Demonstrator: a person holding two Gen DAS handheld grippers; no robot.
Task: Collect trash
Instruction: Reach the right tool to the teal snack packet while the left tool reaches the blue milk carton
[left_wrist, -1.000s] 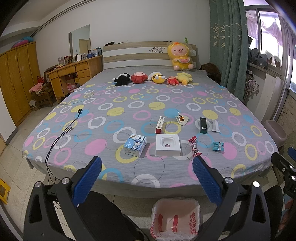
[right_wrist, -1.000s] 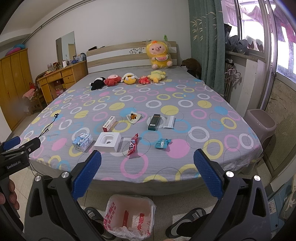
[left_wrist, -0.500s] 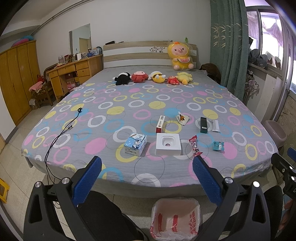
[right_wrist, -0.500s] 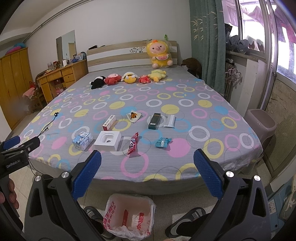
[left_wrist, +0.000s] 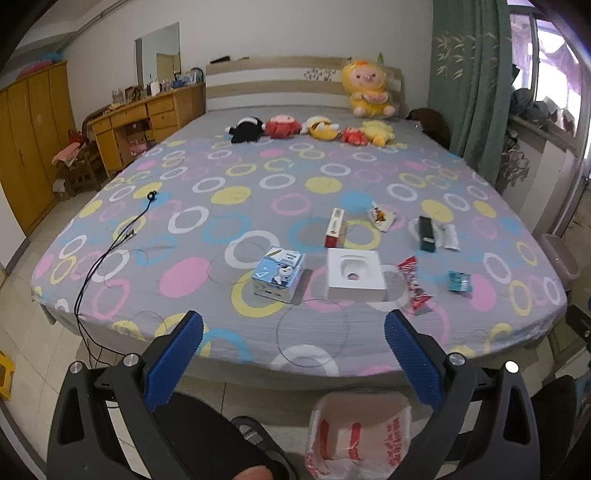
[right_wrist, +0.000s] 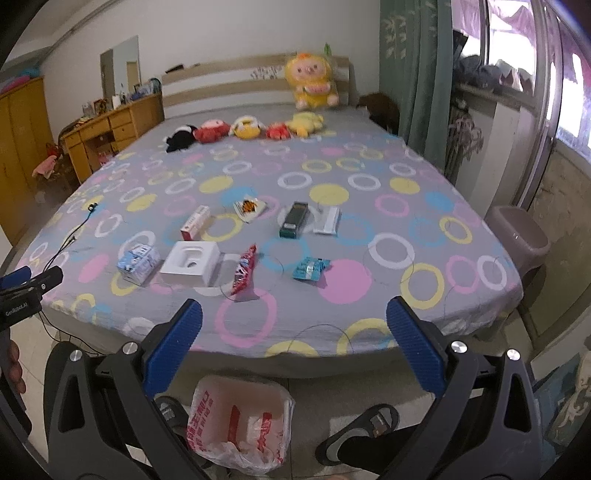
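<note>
Several pieces of trash lie near the foot of the bed: a blue-and-white carton (left_wrist: 279, 274) (right_wrist: 138, 263), a white box (left_wrist: 355, 274) (right_wrist: 190, 263), a red wrapper (left_wrist: 413, 284) (right_wrist: 243, 273), a teal wrapper (left_wrist: 459, 281) (right_wrist: 310, 268), a red-and-white box (left_wrist: 334, 232), a dark box (right_wrist: 293, 219). A white plastic trash bag (left_wrist: 358, 435) (right_wrist: 242, 421) stands open on the floor below. My left gripper (left_wrist: 293, 350) and right gripper (right_wrist: 293, 349) are both open and empty, held short of the bed's edge.
Plush toys (left_wrist: 314, 129) line the headboard end. A black cable (left_wrist: 110, 243) runs off the bed's left side. A pink bin (right_wrist: 517, 236) stands right of the bed. A wooden desk (left_wrist: 144, 118) and wardrobe stand on the left. My slippered feet (right_wrist: 358, 435) flank the bag.
Both grippers have moved forward and a little closer to the bed; the trash items look larger. Both stay open and empty.
</note>
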